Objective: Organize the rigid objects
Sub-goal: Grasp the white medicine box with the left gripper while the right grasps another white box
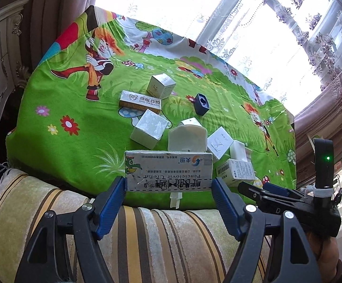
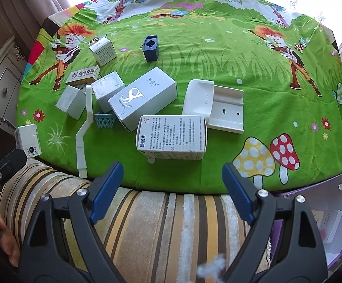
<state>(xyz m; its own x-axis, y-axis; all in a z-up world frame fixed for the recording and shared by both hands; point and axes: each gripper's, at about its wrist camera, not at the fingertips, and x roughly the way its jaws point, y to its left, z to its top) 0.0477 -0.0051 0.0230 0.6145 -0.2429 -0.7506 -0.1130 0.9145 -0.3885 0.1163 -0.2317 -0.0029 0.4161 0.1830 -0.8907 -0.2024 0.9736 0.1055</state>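
While the left gripper (image 1: 168, 188) is pinching a cream carton (image 1: 168, 171) between its blue jaws at the near edge of the worktop (image 1: 64, 155), the right gripper (image 2: 172, 181) is hovering with its jaws spread wide and nothing between them, over a striped cushion (image 2: 159, 224) lying nearest the cameras. Just beyond the right gripper, a white medicine box (image 2: 172, 136) printed with black text is lying flat on the green cartoon cloth (image 2: 218, 54) that is covering the worktop. To its left, a white plastic arm (image 2: 86, 122) is angling toward the near edge, with a small blue basket (image 2: 104, 120) sitting just beside it. To the right of the medicine box, a white plastic bracket (image 2: 214, 105) is resting on the cloth. Farther back, a long white box with a silver logo (image 2: 143, 96) is lying diagonally, touching a cluster of smaller white boxes (image 2: 107, 89) to its left. Behind those, a yellow-and-white dental box (image 2: 83, 75) is lying flat. Near the far side, a dark blue open case (image 2: 151, 48) is standing apart from the rest, with a white cube box (image 2: 102, 50) well to its left. A sunlit window with lace curtains (image 1: 300, 23) is glowing beyond the worktop.
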